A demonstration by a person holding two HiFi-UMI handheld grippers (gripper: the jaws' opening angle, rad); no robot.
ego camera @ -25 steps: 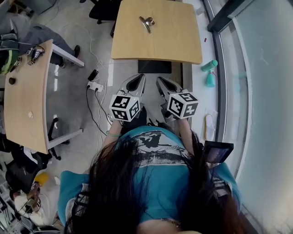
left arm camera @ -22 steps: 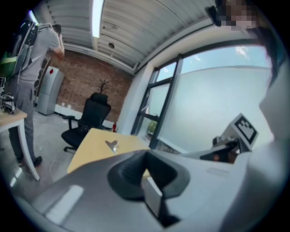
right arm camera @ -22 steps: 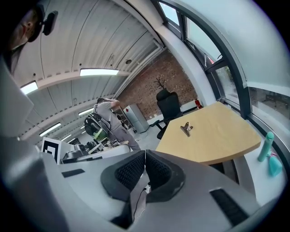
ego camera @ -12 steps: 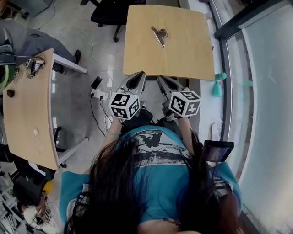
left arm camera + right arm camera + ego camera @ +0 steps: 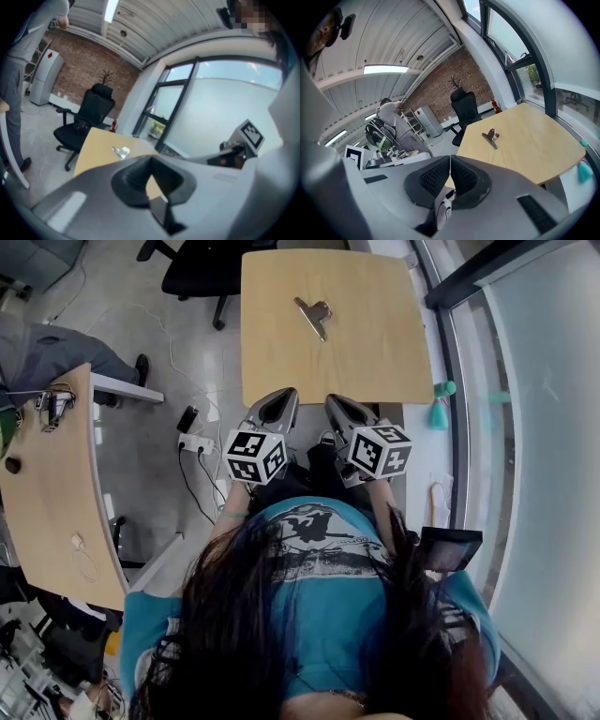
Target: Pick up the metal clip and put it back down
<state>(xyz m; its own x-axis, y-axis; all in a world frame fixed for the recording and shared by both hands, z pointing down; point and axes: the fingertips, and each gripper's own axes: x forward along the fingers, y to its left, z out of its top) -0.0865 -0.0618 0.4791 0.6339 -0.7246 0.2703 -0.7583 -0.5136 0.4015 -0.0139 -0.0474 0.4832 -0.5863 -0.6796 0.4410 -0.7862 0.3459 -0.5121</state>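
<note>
The metal clip (image 5: 312,315) lies on the small wooden table (image 5: 375,343), toward its far side, with nothing touching it. It also shows as a small shiny clip (image 5: 121,151) in the left gripper view, and as a clip (image 5: 490,137) lying flat in the right gripper view. My left gripper (image 5: 277,397) and right gripper (image 5: 335,402) hang side by side just short of the table's near edge, well away from the clip. The left gripper (image 5: 151,161) has its pads together and is empty. So is the right gripper (image 5: 450,159).
A black office chair (image 5: 192,263) stands beyond the table's far left corner. A curved wooden desk (image 5: 52,493) is at the left, with a power strip (image 5: 192,442) and cables on the floor between. A teal bottle (image 5: 439,409) stands by the glass wall on the right.
The head view has shifted, so the table and clip sit a little differently in frame. Both grippers stay shut in about the same place, and the clip stays on the table.
</note>
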